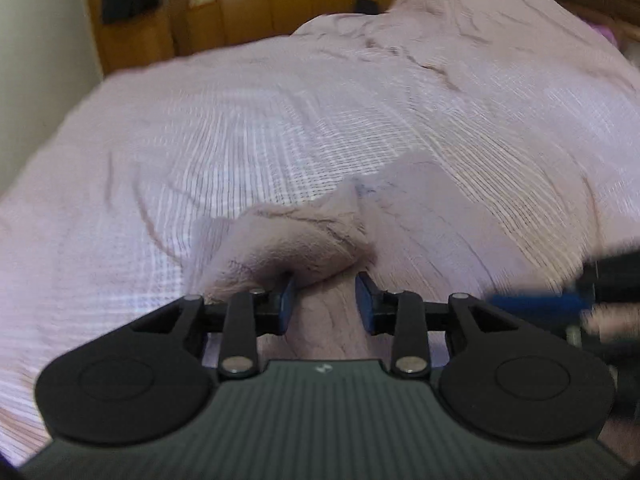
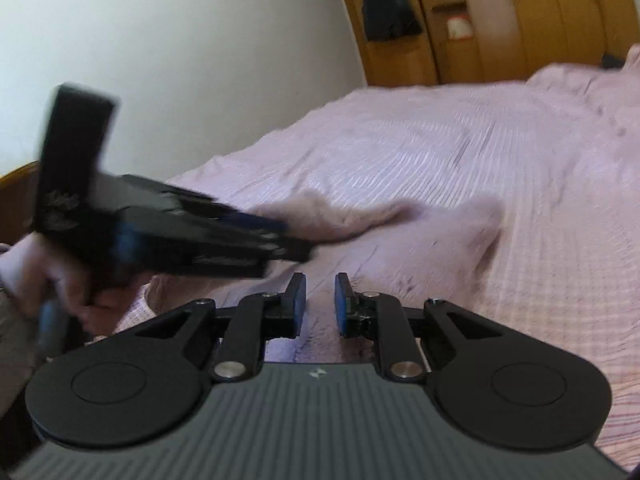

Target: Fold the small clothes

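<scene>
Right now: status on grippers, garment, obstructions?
Left gripper open, jaws astride pink garment. Right gripper slightly apart, nothing pinched. Garment rumpled on bed cover. Nothing in the way.

Fuzzy pink cloth garment (image 1: pixel 304 236) on ribbed woven bedspread (image 1: pixel 280 120); glossy wooden wardrobe (image 2: pixel 500 20).

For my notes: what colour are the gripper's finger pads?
Blue pads, clearest in the right wrist view.

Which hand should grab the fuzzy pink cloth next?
Probably left: the left gripper stands open with the fuzzy pink cloth bunched right at its fingertips.
</scene>
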`<state>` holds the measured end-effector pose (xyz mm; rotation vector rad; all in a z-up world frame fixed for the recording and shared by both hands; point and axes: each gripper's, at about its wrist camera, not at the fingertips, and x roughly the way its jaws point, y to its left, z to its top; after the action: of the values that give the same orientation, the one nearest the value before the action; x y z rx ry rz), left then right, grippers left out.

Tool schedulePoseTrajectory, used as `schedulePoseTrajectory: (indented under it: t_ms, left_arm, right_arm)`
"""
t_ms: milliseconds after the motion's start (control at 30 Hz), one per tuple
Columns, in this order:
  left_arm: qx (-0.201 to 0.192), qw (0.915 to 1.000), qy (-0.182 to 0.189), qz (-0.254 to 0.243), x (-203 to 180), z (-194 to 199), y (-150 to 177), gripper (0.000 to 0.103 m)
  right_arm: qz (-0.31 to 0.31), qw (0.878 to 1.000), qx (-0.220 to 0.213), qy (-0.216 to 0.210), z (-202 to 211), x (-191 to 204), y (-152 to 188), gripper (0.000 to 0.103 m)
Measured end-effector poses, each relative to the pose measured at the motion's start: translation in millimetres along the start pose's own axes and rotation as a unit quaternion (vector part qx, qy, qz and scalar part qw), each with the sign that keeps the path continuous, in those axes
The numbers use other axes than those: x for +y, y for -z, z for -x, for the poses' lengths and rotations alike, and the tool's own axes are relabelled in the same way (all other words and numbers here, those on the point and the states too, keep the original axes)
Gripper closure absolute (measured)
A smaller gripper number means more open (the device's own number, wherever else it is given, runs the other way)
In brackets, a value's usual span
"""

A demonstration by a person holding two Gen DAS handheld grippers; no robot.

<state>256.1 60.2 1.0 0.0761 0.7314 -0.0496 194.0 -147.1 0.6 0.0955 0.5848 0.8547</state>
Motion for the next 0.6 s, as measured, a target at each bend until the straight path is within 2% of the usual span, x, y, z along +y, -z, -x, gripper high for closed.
schedulePoseTrajectory:
  t_ms: [67, 200, 367, 433, 600]
  left_arm:
    - [-0.006, 0.9994, -0.010, 0.033, 12.5, -8.6, -2.4, 0.067]
    - [-0.029, 0.9968, -0.058, 0.046, 29.4, -17.4, -7.3, 0.067]
    - [-0.028, 0.9839, -0.117, 0.132, 73.1, -20.3, -2.8, 0.065]
    - [-0.027, 0.9831, -0.122, 0.134, 80.1, -17.6, 1.6, 0.065]
    - [-0.036, 0.9856, -0.105, 0.128, 78.4, 0.3, 11.1, 0.062]
  right_arm:
    - [-0.008, 1.000, 0.016, -0.004, -6.3, -2.5, 5.7, 0.083]
    - [-0.005, 1.000, 0.023, -0.010, -9.3, -2.3, 13.8, 0.084]
    - [0.010, 1.000, 0.021, -0.011, -11.0, -1.6, 17.4, 0.084]
    - [0.007, 1.000, 0.019, -0.013, -10.8, -3.9, 19.0, 0.084]
    - [0.004, 1.000, 0.015, -0.015, -14.5, -7.4, 19.5, 0.083]
